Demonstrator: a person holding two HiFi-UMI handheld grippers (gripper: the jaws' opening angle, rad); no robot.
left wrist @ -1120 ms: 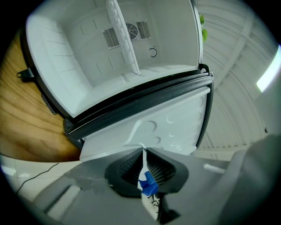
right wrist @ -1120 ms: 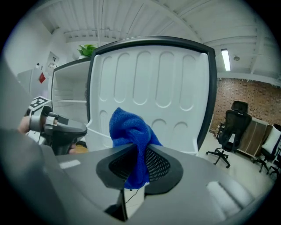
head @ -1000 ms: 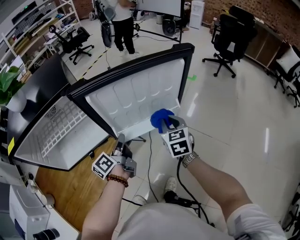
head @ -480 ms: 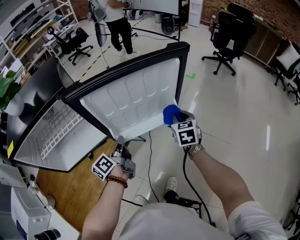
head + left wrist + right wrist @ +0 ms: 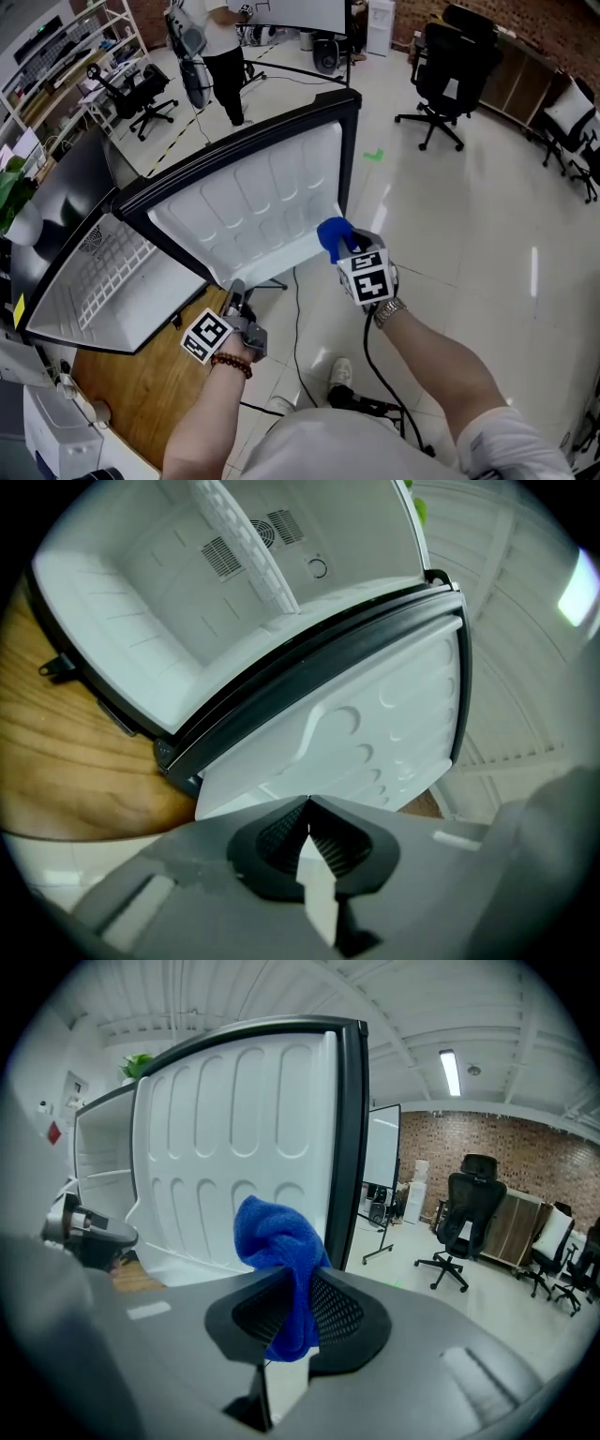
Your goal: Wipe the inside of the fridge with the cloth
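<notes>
A small fridge point(image 5: 103, 272) stands on a wooden table with its door point(image 5: 253, 211) swung wide open, the white moulded inner face towards me. My right gripper point(image 5: 345, 246) is shut on a bunched blue cloth point(image 5: 333, 234), held at the door's lower outer corner. In the right gripper view the cloth point(image 5: 281, 1251) bulges out above the jaws point(image 5: 292, 1283), in front of the door liner point(image 5: 234, 1157). My left gripper point(image 5: 234, 295) is shut and empty, just below the door's bottom edge. The left gripper view shows its tips point(image 5: 307, 803) under the door point(image 5: 375, 733), with the white fridge cavity point(image 5: 159, 602) beyond.
The wooden table point(image 5: 141, 384) carries the fridge at my left. A black cable point(image 5: 305, 323) trails over the glossy floor below the door. Office chairs point(image 5: 441, 75) stand at the back right, and a person point(image 5: 216, 56) stands behind the fridge beside shelving point(image 5: 56, 56).
The right gripper with the cloth has shifted right along the door's lower edge to its outer corner. The left gripper has sunk slightly below the door.
</notes>
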